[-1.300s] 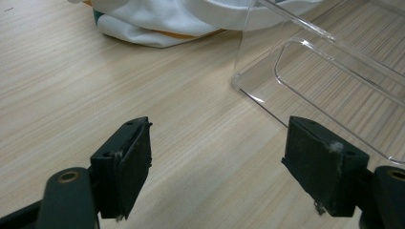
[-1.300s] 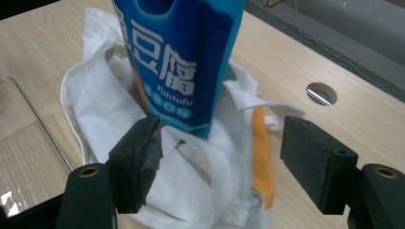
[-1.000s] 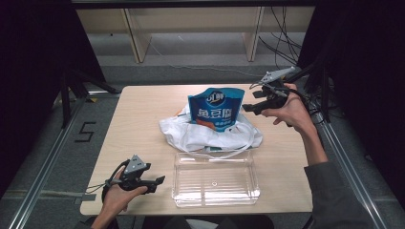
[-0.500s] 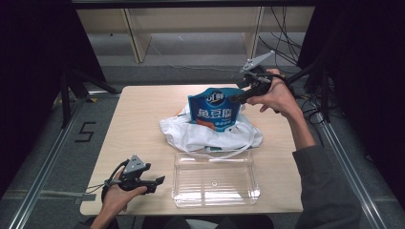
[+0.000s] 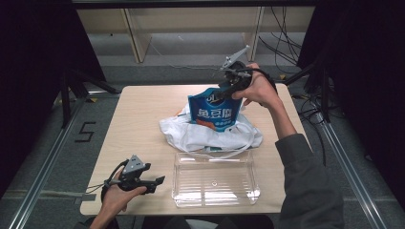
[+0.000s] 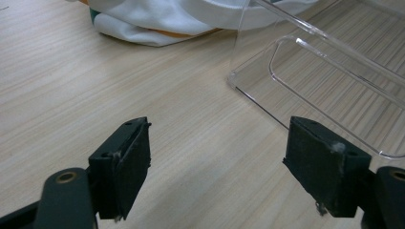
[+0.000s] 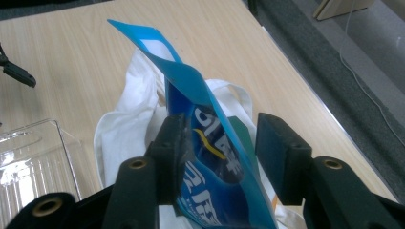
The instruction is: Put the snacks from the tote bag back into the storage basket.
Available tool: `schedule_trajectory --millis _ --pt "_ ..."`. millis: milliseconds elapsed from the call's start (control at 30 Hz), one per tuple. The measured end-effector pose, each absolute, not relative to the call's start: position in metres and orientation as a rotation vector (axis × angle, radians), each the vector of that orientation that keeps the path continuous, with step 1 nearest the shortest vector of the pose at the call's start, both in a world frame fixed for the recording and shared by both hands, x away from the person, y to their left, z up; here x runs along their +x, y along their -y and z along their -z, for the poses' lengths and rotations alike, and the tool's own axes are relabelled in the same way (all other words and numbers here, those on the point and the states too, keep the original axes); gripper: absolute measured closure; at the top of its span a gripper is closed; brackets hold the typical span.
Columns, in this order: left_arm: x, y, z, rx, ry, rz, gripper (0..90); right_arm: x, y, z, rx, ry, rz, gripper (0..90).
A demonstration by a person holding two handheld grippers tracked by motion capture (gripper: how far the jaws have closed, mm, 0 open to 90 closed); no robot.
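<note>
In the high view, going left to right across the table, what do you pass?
Left gripper → clear tray → right gripper, its fingers just closing around the blue pouch's top. The pouch and white bag overlap the tray's span, so they are left out.

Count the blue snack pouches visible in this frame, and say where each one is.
1. The blue pouch stands upright in the white cloth bag at the middle of the table, its top edge between the right tool jaws. The bag may hide more.
</note>
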State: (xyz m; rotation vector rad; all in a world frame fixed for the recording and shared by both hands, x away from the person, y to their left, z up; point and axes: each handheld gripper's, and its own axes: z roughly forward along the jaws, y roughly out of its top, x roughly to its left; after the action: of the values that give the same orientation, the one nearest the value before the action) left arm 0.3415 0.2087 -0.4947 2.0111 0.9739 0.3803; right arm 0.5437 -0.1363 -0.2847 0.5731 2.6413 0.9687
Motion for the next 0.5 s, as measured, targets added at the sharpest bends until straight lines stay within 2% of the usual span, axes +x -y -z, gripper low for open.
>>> schedule_trajectory --millis 200,500 --pt "0.341 -0.208 0.495 2.004 -0.968 -0.379 22.7 0.55 0.133 0.29 0.548 -2.662 -0.943 65.4" --pt "0.342 -0.21 0.495 2.039 -0.954 -0.391 22.7 0.555 0.133 0.294 0.556 -2.673 -0.92 72.9"
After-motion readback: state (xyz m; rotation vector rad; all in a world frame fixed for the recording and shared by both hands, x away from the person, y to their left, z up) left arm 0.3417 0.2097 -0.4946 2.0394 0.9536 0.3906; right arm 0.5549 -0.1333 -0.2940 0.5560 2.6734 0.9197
